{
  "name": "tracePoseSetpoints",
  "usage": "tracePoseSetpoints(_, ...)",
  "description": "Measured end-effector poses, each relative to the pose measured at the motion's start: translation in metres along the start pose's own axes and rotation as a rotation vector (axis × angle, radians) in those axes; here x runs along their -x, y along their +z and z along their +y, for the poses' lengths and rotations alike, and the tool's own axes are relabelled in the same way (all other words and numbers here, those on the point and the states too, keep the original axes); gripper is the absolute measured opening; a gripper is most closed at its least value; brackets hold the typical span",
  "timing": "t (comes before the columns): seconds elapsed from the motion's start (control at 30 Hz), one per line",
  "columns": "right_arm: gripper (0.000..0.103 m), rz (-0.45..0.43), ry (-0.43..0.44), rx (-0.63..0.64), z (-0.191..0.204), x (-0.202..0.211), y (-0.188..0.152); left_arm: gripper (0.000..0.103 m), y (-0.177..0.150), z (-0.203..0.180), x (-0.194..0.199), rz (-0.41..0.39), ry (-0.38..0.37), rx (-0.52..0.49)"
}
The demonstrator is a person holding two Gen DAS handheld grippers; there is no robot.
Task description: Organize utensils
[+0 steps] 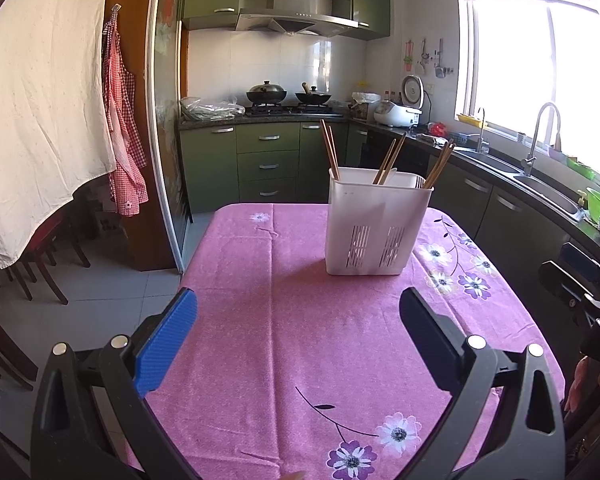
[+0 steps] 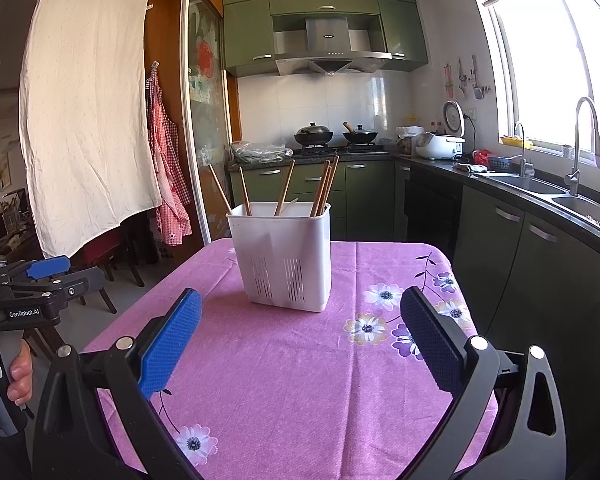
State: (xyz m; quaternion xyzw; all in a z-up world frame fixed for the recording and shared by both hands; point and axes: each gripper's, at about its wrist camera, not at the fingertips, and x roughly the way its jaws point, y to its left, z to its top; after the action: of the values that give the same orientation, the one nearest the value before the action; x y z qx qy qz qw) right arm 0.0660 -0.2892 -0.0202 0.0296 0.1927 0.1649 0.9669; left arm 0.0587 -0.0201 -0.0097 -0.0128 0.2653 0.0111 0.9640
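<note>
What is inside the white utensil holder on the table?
Several wooden chopsticks stand tilted in the white utensil holder, with a pale flat utensil tip among them. The opaque walls hide their lower ends and anything shorter inside.

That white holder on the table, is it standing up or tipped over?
Upright. The holder sits flat on the pink tablecloth, its open top up, with chopsticks leaning out of it.
</note>
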Motion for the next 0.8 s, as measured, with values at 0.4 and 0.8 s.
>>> tracePoseSetpoints(0.4,0.098,0.004,0.002,0.001,0.0002,-0.0012,-0.0007,0.096,0.0000,-0.0041,-0.0021,0.013,0.001,-0.010)
tracePoseSetpoints(0.8,0.098,0.009,0.004,0.003,0.0016,-0.0039,-0.0021,0.096,0.0002,-0.0061,-0.0051,0.034,0.007,-0.013)
